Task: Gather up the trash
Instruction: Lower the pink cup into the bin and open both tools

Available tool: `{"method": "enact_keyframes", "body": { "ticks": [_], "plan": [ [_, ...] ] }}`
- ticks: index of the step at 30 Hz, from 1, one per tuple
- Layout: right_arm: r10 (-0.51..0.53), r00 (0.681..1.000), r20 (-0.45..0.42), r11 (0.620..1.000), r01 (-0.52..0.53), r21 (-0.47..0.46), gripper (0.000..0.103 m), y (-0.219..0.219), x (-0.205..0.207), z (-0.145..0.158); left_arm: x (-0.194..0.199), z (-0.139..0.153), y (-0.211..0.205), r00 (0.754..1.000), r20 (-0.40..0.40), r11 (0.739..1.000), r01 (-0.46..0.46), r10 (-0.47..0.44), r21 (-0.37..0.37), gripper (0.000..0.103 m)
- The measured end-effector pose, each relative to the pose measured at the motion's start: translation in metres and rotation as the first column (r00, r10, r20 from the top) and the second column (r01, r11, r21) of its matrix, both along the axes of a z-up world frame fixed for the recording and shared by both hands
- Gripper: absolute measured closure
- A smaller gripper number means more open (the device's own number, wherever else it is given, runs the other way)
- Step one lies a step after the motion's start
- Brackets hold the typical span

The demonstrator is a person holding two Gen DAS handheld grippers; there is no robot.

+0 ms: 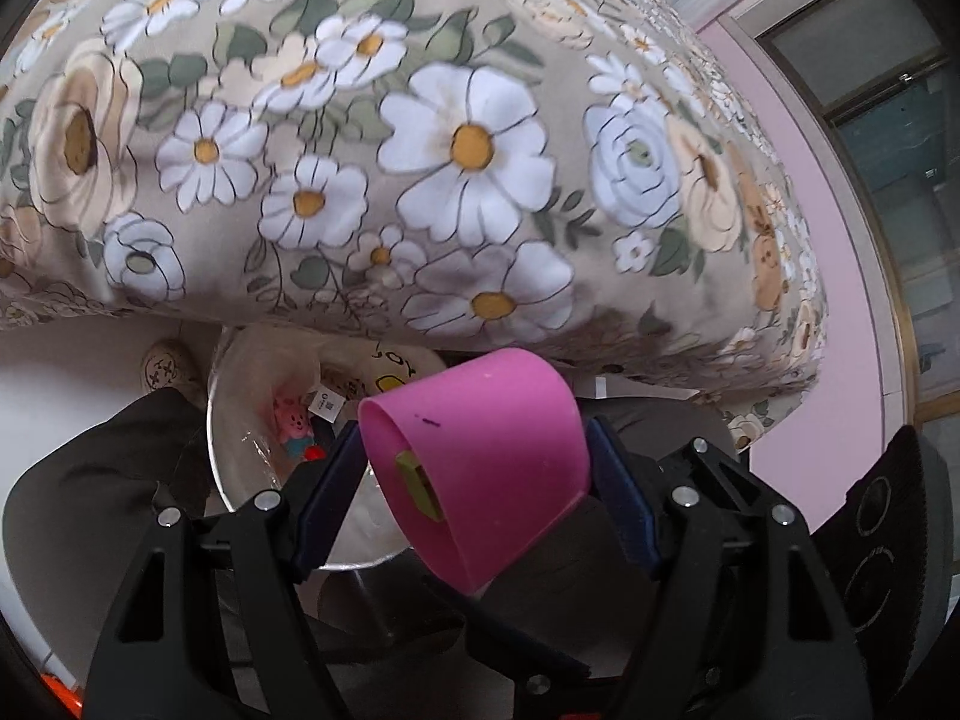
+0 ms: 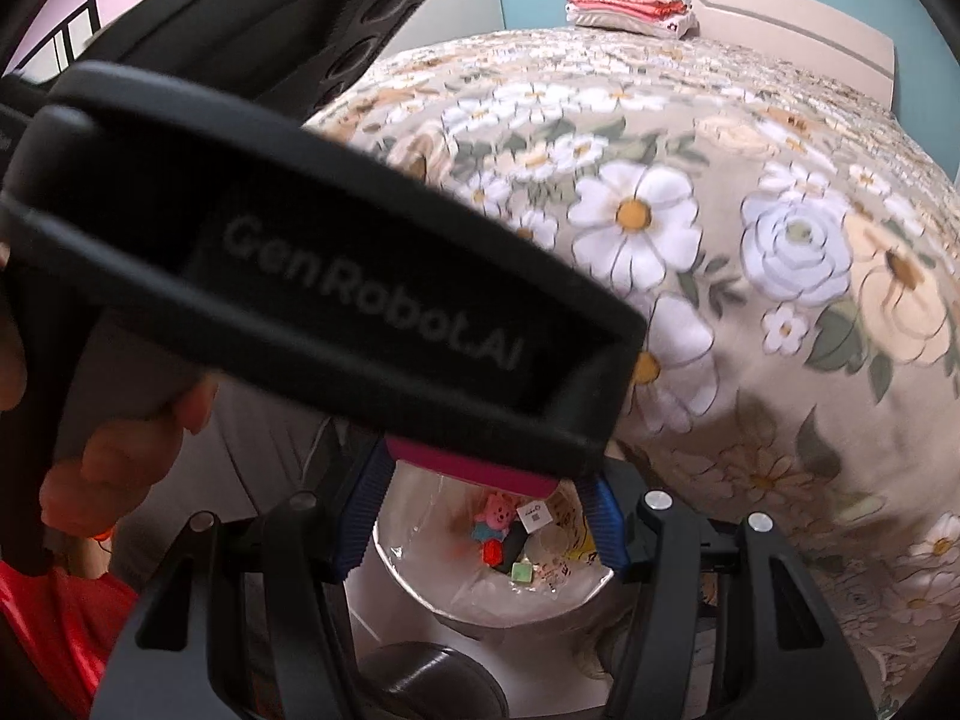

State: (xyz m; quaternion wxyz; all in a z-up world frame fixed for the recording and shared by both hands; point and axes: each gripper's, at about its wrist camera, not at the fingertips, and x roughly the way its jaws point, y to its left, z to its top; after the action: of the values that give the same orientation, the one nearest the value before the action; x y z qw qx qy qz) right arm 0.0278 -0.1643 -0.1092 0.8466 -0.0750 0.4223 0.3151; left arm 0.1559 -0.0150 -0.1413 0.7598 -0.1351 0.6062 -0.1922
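Note:
My left gripper (image 1: 474, 468) is shut on a pink plastic cup (image 1: 480, 462), tipped on its side with its mouth to the left; a yellow-green scrap (image 1: 417, 483) lies inside it. The cup hangs above a round metal trash bin (image 1: 240, 480) lined with clear plastic, holding wrappers and a pink bear packet (image 1: 293, 420). In the right wrist view my right gripper (image 2: 483, 510) is open and empty above the same bin (image 2: 420, 588). The left gripper's black body (image 2: 336, 300) crosses in front of it, with the pink cup's edge (image 2: 474, 468) showing beneath.
A bed with a floral cover (image 1: 468, 144) fills the space behind the bin; it also shows in the right wrist view (image 2: 750, 276), with folded cloths (image 2: 630, 12) by the headboard. A pink wall and window (image 1: 888, 180) stand at right. A dark cloth (image 1: 90, 510) lies left of the bin.

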Motion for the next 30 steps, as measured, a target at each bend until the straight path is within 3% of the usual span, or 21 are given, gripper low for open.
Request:
{"method": "enact_keyframes", "body": {
  "ticks": [16,18,30],
  "plan": [
    [0.009,0.99,-0.144,1.0,-0.013,-0.025,0.042,0.003,0.023,-0.067,-0.001,-0.088,-0.001,0.995,-0.098,1.0,-0.008,0.009,0.008,0.03],
    [0.004,0.986,-0.166,0.999,-0.01,-0.033,0.042,0.021,0.039,-0.071,0.0,-0.096,-0.005,0.994,-0.109,1.0,-0.001,0.002,0.008,0.03],
    [-0.036,0.937,-0.347,0.997,0.008,-0.082,0.042,0.035,0.087,-0.105,0.013,-0.151,-0.011,0.973,-0.231,1.0,-0.004,-0.002,-0.023,0.03]
  ]
}}
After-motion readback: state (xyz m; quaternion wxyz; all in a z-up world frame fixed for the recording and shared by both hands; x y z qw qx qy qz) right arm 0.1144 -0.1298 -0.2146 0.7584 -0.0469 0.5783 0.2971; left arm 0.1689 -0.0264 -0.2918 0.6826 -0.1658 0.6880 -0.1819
